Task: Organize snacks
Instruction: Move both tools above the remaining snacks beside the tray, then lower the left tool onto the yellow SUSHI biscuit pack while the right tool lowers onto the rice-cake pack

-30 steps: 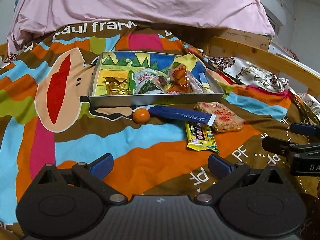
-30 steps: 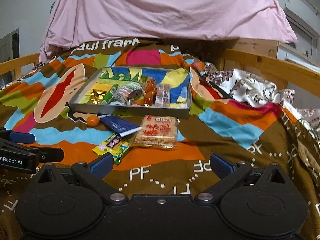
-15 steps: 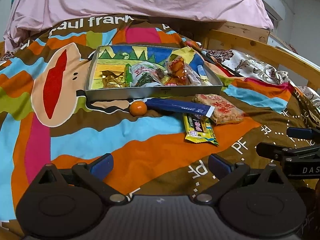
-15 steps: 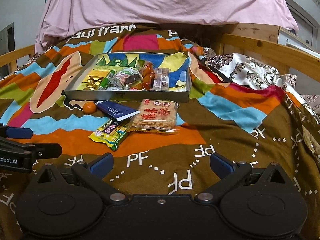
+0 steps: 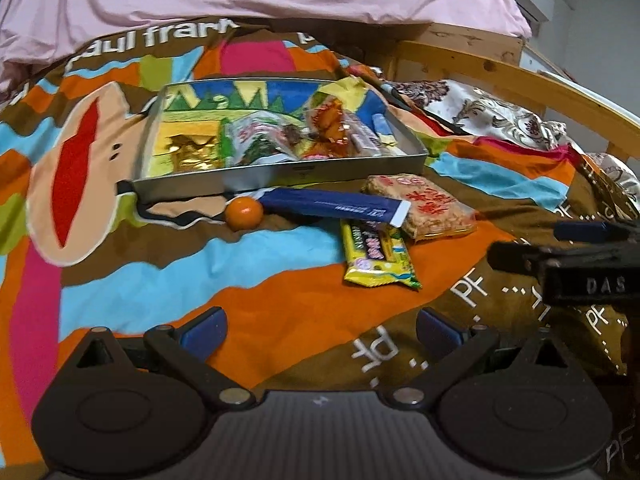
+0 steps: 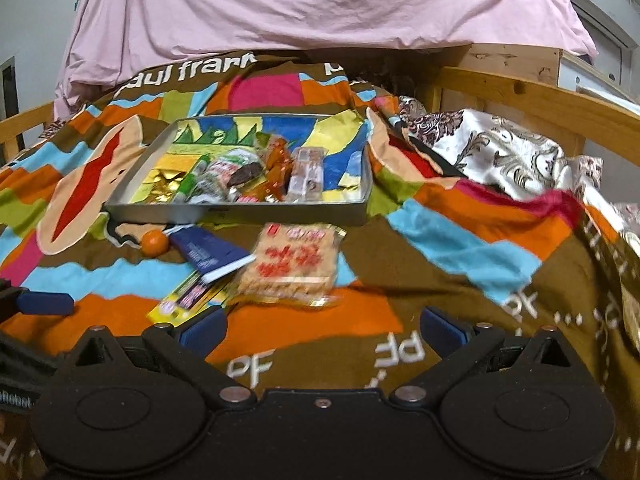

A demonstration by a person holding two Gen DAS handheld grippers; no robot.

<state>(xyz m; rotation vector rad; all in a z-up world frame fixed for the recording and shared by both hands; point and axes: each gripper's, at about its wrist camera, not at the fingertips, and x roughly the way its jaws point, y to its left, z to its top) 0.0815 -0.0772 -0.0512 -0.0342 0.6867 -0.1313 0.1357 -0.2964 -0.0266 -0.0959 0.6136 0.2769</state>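
A shallow metal tray (image 5: 280, 172) (image 6: 240, 213) lies on the colourful bedspread and holds several wrapped snacks. In front of it lie a small orange (image 5: 244, 211) (image 6: 155, 243), a dark blue pack (image 5: 336, 205) (image 6: 210, 249), a yellow snack bar (image 5: 376, 254) (image 6: 188, 300) and a clear bag of rice crackers (image 5: 424, 206) (image 6: 294, 264). My left gripper (image 5: 318, 326) is open and empty, short of the yellow bar. My right gripper (image 6: 322, 326) is open and empty, just short of the cracker bag; it also shows at the right of the left wrist view (image 5: 568, 256).
A pink blanket (image 6: 320, 4) is heaped behind the tray. A wooden bed rail (image 6: 540, 108) runs along the right, with a patterned satin cloth (image 6: 500, 152) bunched below it. The left gripper's finger shows at the left edge of the right wrist view (image 6: 40, 304).
Both grippers have moved forward toward the loose snacks, which now appear larger and nearer. Both stay open. No snack has moved.
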